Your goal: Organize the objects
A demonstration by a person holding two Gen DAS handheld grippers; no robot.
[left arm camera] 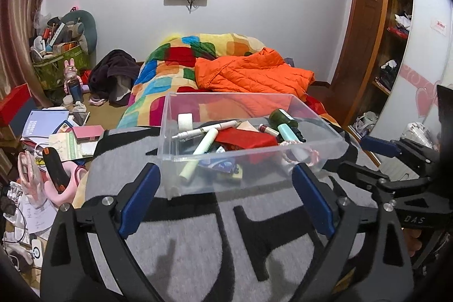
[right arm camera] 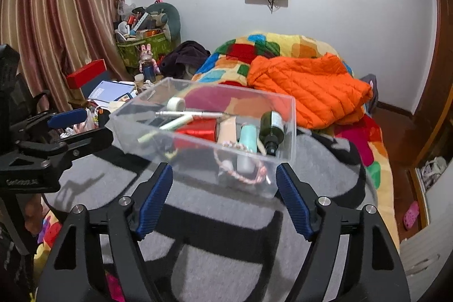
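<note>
One clear plastic bin, rectangular, open-topped, sits on a grey-and-black blanket spread over the near end of the bed. Contents, loosely heaped: white tape roll, silver pen, pale green tube, red pouch, dark green bottle lying on its side, light teal tube, pink beaded bracelet against the near wall.

Left gripper: jaws spread wide, holding nothing, poised just short of the bin's near wall. Right gripper: likewise spread and empty, near the bin's right-hand corner; its body also shows at the right edge of the left view.

Surroundings: patchwork quilt and orange puffer jacket behind the bin; cluttered floor with books and papers to the left.

Hazards, as judged:
- Soft bedding under the bin; a push on one wall would likely tip or slide it.
- Items overlap; pulling a lower one, such as the pouch, may drag the pen or tube out with it.
- Round bottle may roll from a pinch.
- Two grippers close together; reaching in at once risks a collision.
</note>
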